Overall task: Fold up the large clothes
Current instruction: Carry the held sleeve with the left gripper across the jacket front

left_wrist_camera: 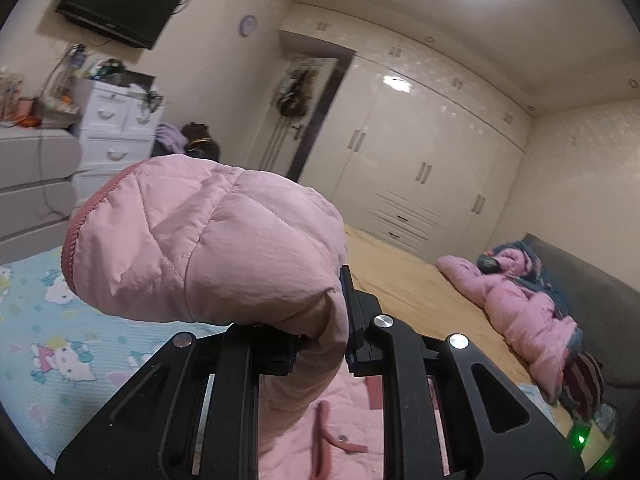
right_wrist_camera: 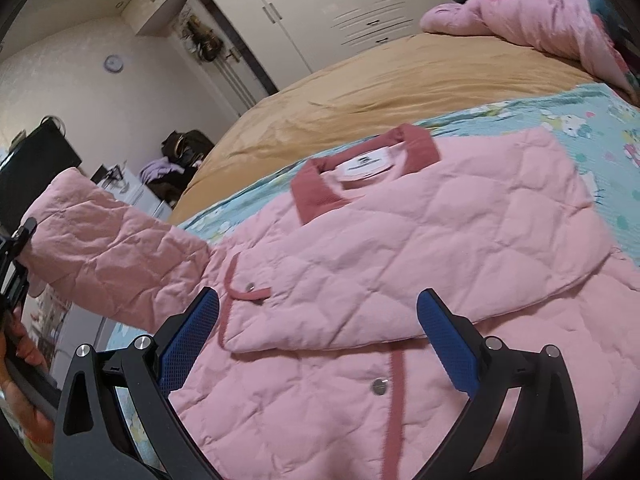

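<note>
Pink quilted jacket (right_wrist_camera: 400, 248) with a darker rose ribbed collar (right_wrist_camera: 360, 168) lies front-up on the pale blue cartoon-print bedspread (right_wrist_camera: 592, 120), which is where I want it: flat, so each fold has a firm base. One sleeve already lies folded across the chest, its edge crossing the snap-button placket (right_wrist_camera: 394, 380). The other sleeve (left_wrist_camera: 208, 240) I hold lifted off the bed in my left gripper (left_wrist_camera: 324, 344), the jaws clamped narrow on the padded fabric just behind the ribbed cuff (left_wrist_camera: 74, 248). Gripping near the cuff gives me control of the whole sleeve length, so I judge it can swing over the body in one sweep.

My right gripper (right_wrist_camera: 316, 344) hangs low over the jacket's lower front, blue-padded jaws spread wide with nothing between them. I keep it there, I think, ready to pin the body down, since the puffy fill will likely spring back or drag.

Beyond the bedspread the mustard-yellow sheet (right_wrist_camera: 380, 80) is bare, and a rumpled pink quilt (right_wrist_camera: 540, 20) sits well apart near the headboard, out of my way.
</note>
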Demonstrator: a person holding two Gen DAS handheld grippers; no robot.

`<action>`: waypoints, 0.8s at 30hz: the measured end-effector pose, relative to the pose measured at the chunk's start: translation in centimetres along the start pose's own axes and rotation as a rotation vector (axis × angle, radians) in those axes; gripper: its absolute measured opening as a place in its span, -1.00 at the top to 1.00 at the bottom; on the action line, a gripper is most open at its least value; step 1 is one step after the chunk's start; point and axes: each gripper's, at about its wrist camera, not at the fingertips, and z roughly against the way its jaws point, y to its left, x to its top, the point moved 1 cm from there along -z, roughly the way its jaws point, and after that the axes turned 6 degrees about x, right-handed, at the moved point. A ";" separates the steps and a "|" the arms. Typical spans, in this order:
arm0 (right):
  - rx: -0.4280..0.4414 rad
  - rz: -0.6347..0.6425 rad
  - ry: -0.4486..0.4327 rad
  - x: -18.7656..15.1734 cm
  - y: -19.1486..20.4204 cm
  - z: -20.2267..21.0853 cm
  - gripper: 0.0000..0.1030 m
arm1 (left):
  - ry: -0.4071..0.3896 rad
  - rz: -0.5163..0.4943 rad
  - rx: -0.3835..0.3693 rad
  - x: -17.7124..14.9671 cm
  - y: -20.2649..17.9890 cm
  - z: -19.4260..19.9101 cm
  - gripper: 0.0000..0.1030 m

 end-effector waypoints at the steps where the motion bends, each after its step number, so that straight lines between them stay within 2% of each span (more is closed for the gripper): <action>1: -0.005 -0.010 -0.004 0.1 -0.6 0.2 -0.92 | 0.002 -0.011 -0.013 -0.2 -0.5 0.0 0.81; 7: -0.037 -0.027 -0.015 0.7 -2.8 1.1 -0.92 | 0.024 -0.081 -0.081 -1.8 -4.0 -0.4 0.81; 16: -0.086 -0.107 -0.092 2.3 -7.3 4.3 -0.92 | 0.068 -0.202 -0.167 -4.9 -8.7 -1.4 0.80; 24: -0.131 -0.135 -0.148 4.6 -9.7 6.5 -0.92 | 0.132 -0.341 -0.237 -9.4 -12.7 -2.9 0.80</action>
